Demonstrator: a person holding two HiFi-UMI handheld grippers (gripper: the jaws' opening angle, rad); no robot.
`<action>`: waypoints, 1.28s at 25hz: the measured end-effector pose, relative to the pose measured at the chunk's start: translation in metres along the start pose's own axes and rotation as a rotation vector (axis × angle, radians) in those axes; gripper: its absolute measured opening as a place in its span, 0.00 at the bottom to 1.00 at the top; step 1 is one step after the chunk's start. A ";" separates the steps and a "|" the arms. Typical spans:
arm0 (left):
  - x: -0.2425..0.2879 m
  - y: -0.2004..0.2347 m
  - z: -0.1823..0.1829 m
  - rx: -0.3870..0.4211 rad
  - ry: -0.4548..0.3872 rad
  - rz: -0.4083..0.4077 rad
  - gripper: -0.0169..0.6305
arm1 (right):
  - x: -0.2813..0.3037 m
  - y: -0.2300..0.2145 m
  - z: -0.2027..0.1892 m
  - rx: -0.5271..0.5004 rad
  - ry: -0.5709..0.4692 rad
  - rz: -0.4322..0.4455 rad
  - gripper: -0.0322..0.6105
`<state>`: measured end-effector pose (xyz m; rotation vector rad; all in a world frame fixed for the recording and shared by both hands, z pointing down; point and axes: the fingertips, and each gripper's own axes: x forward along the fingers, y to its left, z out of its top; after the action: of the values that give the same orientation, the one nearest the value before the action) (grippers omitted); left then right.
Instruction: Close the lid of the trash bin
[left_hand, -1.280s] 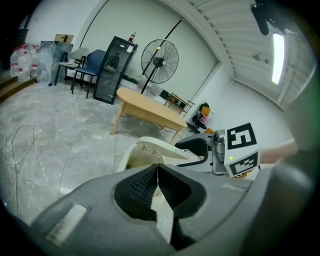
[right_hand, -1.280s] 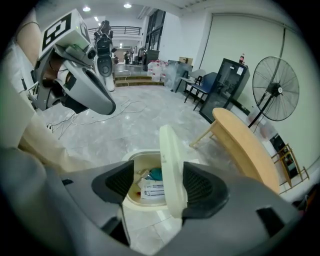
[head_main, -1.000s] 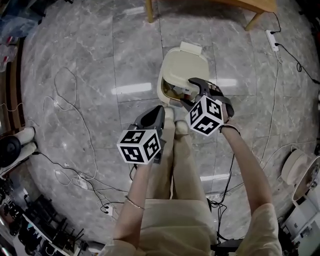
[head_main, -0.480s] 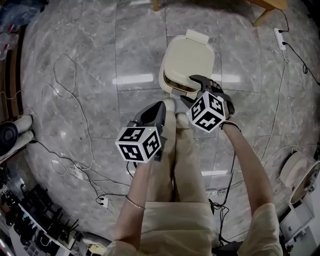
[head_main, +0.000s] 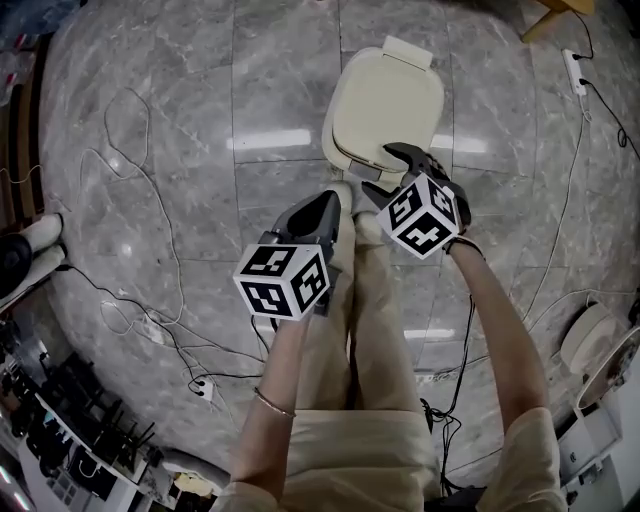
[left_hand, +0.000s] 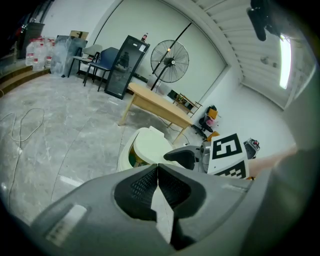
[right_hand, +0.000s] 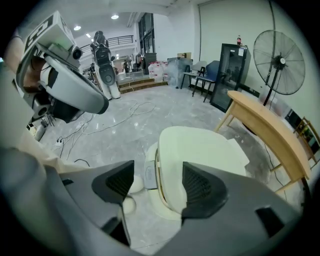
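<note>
A cream trash bin (head_main: 385, 100) stands on the grey marble floor just ahead of my feet. Its lid (right_hand: 200, 142) is down almost flat, with a narrow dark gap left at the front edge (left_hand: 131, 156). My right gripper (head_main: 385, 172) is open and hovers over the bin's front rim; the lid's near edge shows between its jaws (right_hand: 158, 182). I cannot tell whether a finger touches the lid. My left gripper (head_main: 328, 203) is shut and empty, to the left of the bin and short of it (left_hand: 158, 170).
A wooden table (right_hand: 265, 130) stands just beyond the bin, with a pedestal fan (right_hand: 280, 62) and a black cabinet (left_hand: 125, 65) farther back. Cables (head_main: 130, 200) trail over the floor at left, a power strip (head_main: 573, 70) at right. My shoes (right_hand: 131, 187) touch the bin's base.
The bin's lid has dropped from partly raised to nearly flat, with the right gripper following its front edge down. The left gripper has stayed shut in about the same place.
</note>
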<state>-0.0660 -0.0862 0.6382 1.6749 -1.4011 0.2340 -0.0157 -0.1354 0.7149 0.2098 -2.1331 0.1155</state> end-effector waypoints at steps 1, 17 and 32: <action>0.001 0.001 -0.001 -0.002 0.001 0.000 0.06 | 0.002 0.000 -0.001 0.014 -0.004 0.003 0.52; 0.023 0.017 -0.021 0.031 0.060 -0.055 0.06 | 0.021 -0.009 -0.013 0.198 -0.077 -0.049 0.33; 0.055 0.035 -0.026 0.071 0.089 -0.116 0.06 | 0.037 -0.026 -0.027 0.261 -0.122 -0.178 0.06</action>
<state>-0.0675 -0.1026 0.7061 1.7756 -1.2385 0.2911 -0.0077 -0.1603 0.7604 0.5709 -2.2058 0.2830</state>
